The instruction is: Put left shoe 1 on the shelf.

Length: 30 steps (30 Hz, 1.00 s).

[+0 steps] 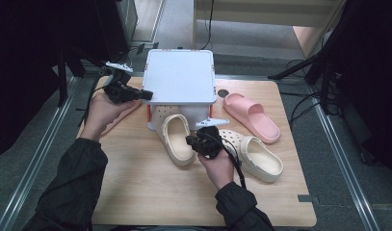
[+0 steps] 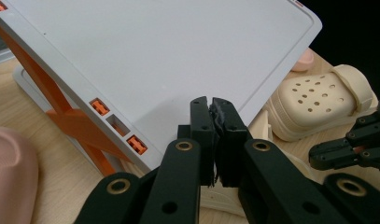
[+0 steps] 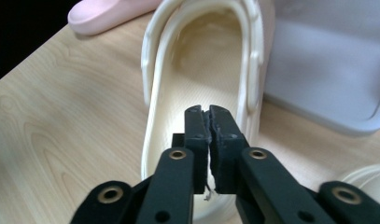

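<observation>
Landmark: grey shoe rack [image 1: 180, 77]. One cream clog [image 1: 176, 138] lies on the wooden table [image 1: 136, 183] just in front of the rack, toe tucked under it. Right gripper [image 1: 189, 140] hovers over this clog's open heel, jaws pressed together, holding nothing. Left gripper [image 1: 146, 95] sits at the rack's left edge, jaws likewise closed, empty.

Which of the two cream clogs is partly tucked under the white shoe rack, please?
The left cream clog: its perforated toe sits under the white shoe rack, heel opening toward the person. The right cream clog lies clear of the rack, beside the pink slide.
</observation>
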Each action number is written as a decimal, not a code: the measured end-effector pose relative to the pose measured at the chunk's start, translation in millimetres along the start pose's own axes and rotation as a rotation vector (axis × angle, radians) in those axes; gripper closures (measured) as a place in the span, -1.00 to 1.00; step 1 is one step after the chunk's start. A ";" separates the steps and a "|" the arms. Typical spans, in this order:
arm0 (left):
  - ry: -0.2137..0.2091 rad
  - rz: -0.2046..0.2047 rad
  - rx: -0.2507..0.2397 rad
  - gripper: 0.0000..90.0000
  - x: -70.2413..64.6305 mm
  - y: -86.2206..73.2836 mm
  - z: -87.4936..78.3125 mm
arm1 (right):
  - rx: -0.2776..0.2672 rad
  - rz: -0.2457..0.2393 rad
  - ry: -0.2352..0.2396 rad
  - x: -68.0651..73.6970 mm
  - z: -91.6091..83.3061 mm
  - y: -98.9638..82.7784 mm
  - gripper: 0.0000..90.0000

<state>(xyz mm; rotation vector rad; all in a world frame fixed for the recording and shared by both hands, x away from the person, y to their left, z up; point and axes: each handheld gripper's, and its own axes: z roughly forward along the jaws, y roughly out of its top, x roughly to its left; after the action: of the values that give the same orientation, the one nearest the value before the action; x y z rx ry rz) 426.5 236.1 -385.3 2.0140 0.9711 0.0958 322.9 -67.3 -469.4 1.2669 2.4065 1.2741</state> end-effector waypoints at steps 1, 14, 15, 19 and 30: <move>-0.001 0.000 -0.002 0.94 -0.1 -0.1 0.1 | -0.001 0.002 0.005 0.2 -0.6 -3.4 1.00; -0.004 -0.001 -0.006 0.95 0.5 -0.8 0.1 | 0.024 -0.050 0.029 8.2 -16.6 -49.0 1.00; -0.003 -0.001 -0.006 0.95 0.6 -0.8 0.1 | 0.036 -0.060 0.027 8.7 -15.5 -53.3 1.00; -0.006 -0.003 -0.005 0.95 0.3 -0.9 0.0 | 0.081 -0.071 0.032 9.5 -8.2 -66.0 1.00; -0.006 -0.003 -0.007 0.95 0.7 -1.1 0.0 | 0.114 -0.103 0.033 8.5 7.8 -65.5 1.00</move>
<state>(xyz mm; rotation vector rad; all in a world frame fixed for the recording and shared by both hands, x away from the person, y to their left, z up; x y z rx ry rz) 426.3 236.9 -386.3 2.0051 0.9692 0.0913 280.9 -75.1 -520.4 1.1407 2.5639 1.1549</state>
